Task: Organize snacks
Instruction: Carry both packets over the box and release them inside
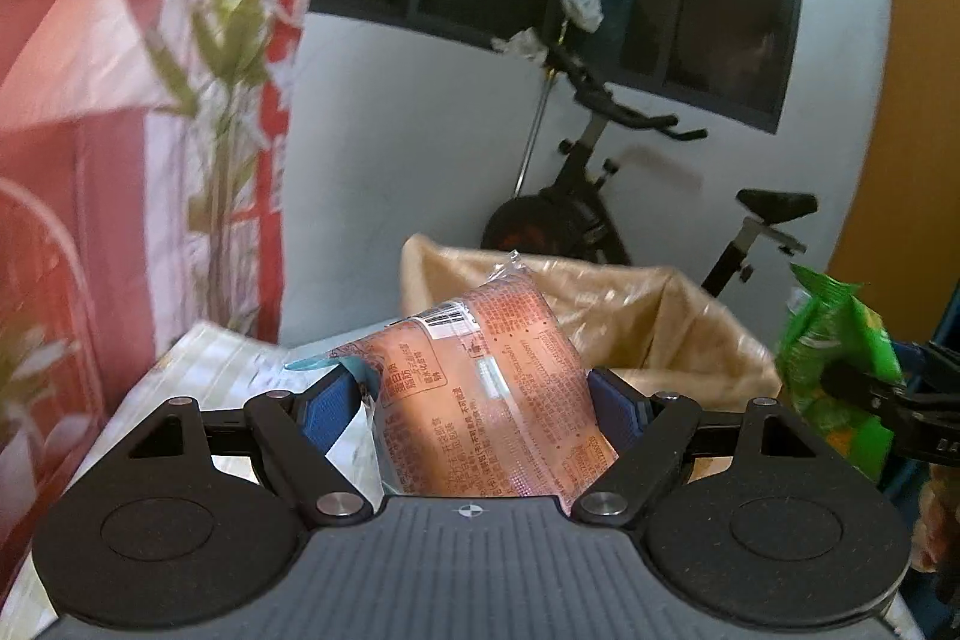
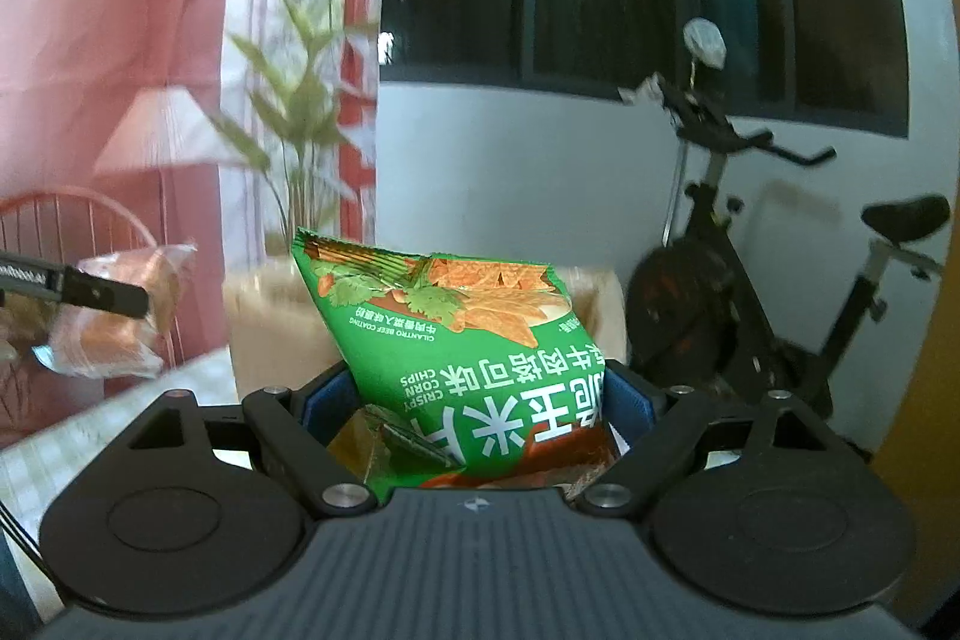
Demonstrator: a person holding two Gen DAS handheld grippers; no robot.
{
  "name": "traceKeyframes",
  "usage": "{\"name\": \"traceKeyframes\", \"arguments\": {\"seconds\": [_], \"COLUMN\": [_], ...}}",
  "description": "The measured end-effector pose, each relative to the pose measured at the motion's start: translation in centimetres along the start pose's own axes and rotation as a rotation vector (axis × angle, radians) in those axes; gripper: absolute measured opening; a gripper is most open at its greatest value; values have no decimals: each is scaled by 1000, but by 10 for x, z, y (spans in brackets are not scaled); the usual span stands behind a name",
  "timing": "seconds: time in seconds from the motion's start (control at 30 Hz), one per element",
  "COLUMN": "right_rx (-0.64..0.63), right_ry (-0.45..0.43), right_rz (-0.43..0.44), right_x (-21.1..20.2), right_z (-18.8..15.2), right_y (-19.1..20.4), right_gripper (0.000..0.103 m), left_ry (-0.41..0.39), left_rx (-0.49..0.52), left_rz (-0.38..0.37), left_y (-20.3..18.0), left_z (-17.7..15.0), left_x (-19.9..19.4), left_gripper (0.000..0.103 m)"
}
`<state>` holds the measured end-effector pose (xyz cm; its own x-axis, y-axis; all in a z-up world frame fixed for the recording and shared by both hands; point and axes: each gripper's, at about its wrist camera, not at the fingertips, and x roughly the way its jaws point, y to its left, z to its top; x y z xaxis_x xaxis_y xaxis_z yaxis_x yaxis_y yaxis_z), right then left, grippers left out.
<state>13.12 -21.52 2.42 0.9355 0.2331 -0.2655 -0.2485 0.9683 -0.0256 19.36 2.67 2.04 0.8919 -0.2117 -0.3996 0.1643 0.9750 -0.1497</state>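
The left gripper (image 1: 477, 406) held an orange packet (image 1: 480, 394) and the right gripper (image 2: 477, 400) a green chip bag (image 2: 456, 340), jaws closed on each above the tan bag (image 1: 648, 322); both looked light, crinkly, slippery and crushable, best pinched mid-body.

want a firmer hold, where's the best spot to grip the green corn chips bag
Grip the green foil corn chips bag at its flat crimped end seam, coming edge-on from below, probably. The puffy middle that the right tool squeezes now can slip.

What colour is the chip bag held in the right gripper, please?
Green, seen best in the right wrist view: chip bag, right gripper.
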Motion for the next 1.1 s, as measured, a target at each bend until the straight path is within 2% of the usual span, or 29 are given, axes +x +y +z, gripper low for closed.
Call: {"name": "traceKeyframes", "arguments": {"seconds": [0.23,0.47,0.8,1.1], "right_rx": [-21,2,67,106], "right_ry": [-65,-71,24,124], "right_rz": [24,63,127,142], "right_x": [38,90,152,174], "right_z": [43,67,55,37], "right_y": [-6,-18,-37,-42], "right_gripper": [86,86,86,90], "left_ry": [-28,10,76,144], "left_rx": [25,34,74,94], "left_rz": [-24,-15,-21,-8], "left_y": [-12,-19,-23,-22], "left_z": [31,50,54,44], "left_x": [34,84,138,160], "left_gripper": [84,84,84,84]}}
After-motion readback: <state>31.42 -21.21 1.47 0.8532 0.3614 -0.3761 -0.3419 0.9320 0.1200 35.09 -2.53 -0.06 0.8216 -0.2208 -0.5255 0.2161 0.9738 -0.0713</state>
